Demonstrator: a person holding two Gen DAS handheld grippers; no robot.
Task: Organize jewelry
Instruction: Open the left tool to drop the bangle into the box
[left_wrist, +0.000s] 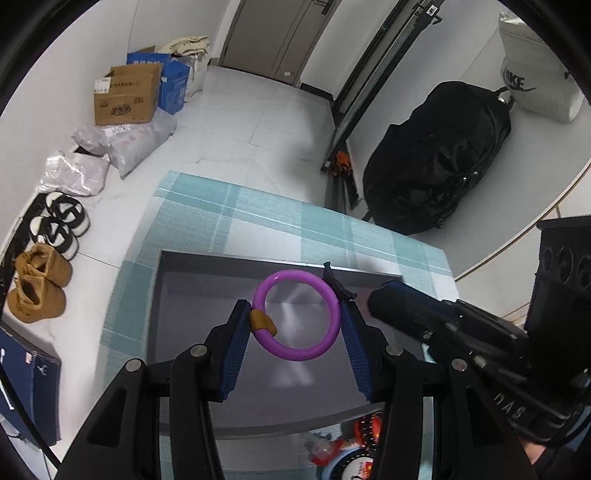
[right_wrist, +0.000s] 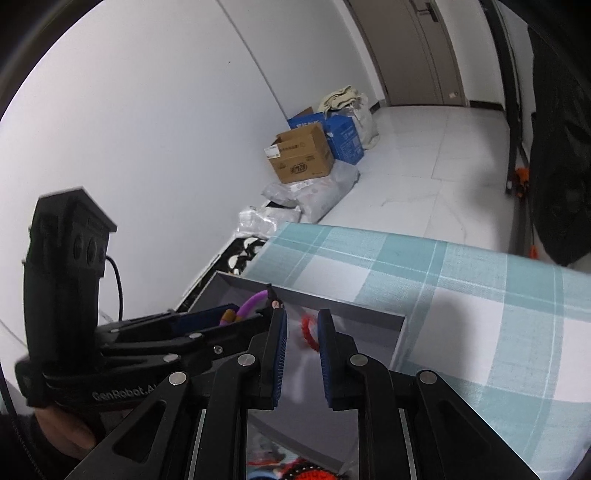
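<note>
Checked table (left_wrist: 258, 210) at frame centre, grey tray (left_wrist: 207, 295) on it. Left gripper (left_wrist: 295, 325) fingers clamp purple bangle (left_wrist: 295, 319); right gripper (right_wrist: 299, 332) fingers narrow, empty, red bracelet (right_wrist: 308, 330) below. Advise lowering bangle flat before release.

Background: teal plaid cloth (left_wrist: 258, 210) covers the tabletop. White tile floor (left_wrist: 258, 122) beyond. Along the wall: brown cardboard box (left_wrist: 125, 98), blue box (left_wrist: 173, 83) just behind it, grey plastic parcels (left_wrist: 140, 142), black-and-white sneakers (left_wrist: 62, 221), tan boots (left_wrist: 37, 284). Black backpack (left_wrist: 436, 158) by a white Nike bag (left_wrist: 535, 74). Closed door (left_wrist: 280, 33) at far end.
</note>
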